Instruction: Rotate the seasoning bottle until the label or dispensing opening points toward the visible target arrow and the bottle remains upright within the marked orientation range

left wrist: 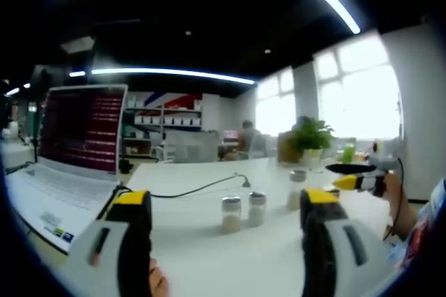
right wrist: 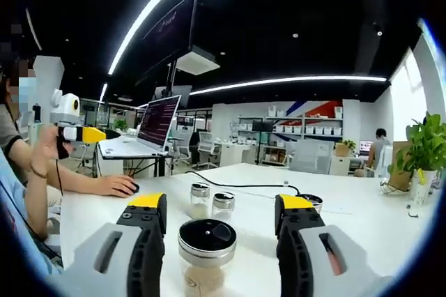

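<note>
Between the right claw's jaws: a black-lidded seasoning bottle, upright on the white worktop

Right claw (right wrist: 221,241) stands open, its yellow-tipped jaws either side of the seasoning bottle (right wrist: 206,257) without touching it. Just beyond the bottle stand two small shakers (right wrist: 211,203) side by side, with a black cable (right wrist: 237,185) behind them. Farther back from the bottle, an open laptop (right wrist: 150,130) sits on the worktop (right wrist: 362,220). Left claw (left wrist: 226,224) is open too, holding nothing, aimed at the shakers
</note>
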The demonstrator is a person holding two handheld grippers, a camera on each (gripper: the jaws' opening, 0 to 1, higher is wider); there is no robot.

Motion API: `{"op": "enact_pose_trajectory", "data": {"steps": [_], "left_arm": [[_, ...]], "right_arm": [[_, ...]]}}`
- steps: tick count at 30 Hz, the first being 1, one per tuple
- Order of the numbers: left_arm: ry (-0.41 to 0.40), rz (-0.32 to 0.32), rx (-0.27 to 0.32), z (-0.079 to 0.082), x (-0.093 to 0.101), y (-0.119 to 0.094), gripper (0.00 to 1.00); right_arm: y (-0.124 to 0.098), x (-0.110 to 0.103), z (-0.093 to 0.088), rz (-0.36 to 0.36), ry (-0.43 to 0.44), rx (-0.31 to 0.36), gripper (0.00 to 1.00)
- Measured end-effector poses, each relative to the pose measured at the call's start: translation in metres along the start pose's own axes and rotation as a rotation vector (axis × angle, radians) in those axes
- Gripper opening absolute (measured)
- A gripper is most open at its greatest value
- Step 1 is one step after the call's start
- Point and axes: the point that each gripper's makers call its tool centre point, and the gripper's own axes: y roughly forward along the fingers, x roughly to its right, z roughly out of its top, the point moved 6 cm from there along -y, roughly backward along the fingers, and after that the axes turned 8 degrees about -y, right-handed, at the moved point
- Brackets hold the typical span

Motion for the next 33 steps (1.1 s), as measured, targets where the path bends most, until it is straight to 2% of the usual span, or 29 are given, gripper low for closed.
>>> {"op": "enact_pose_trajectory", "data": {"steps": [4,8,10,11,14,17,24,29,33], "left_arm": [[-0.002,-0.001,-0.001,-0.001,0.000,0.000,0.93],[-0.002,0.002,0.000,0.000,0.000,-0.001,0.93],[-0.006,0.004,0.003,0.000,0.000,-0.001,0.93],[-0.009,0.006,0.005,0.000,0.000,-0.001,0.93],[-0.009,0.012,0.009,0.001,0.000,-0.002,0.93],[-0.008,0.015,0.009,0.001,-0.001,-0.002,0.93],[-0.005,0.008,0.004,0.000,0.001,-0.001,0.93],[-0.004,0.004,0.002,0.000,0.001,0.000,0.93],[-0.001,0.004,0.000,0.000,0.001,0.000,0.93]], "right_arm": [[0.001,0.003,-0.008,0.101,0.072,0.010,0.65],[0.001,0.006,-0.016,0.164,0.121,0.016,0.65],[0.002,0.008,-0.019,0.170,0.118,0.012,0.65],[0.002,0.008,-0.021,0.187,0.087,-0.001,0.65],[0.003,0.006,-0.021,0.221,0.091,0.015,0.65],[0.003,0.002,-0.021,0.272,0.113,0.025,0.55],[0.006,-0.005,-0.030,0.310,0.126,-0.008,0.53],[0.004,-0.010,-0.028,0.337,0.117,0.011,0.40],[0.003,-0.012,-0.029,0.333,0.112,0.014,0.38]]}}
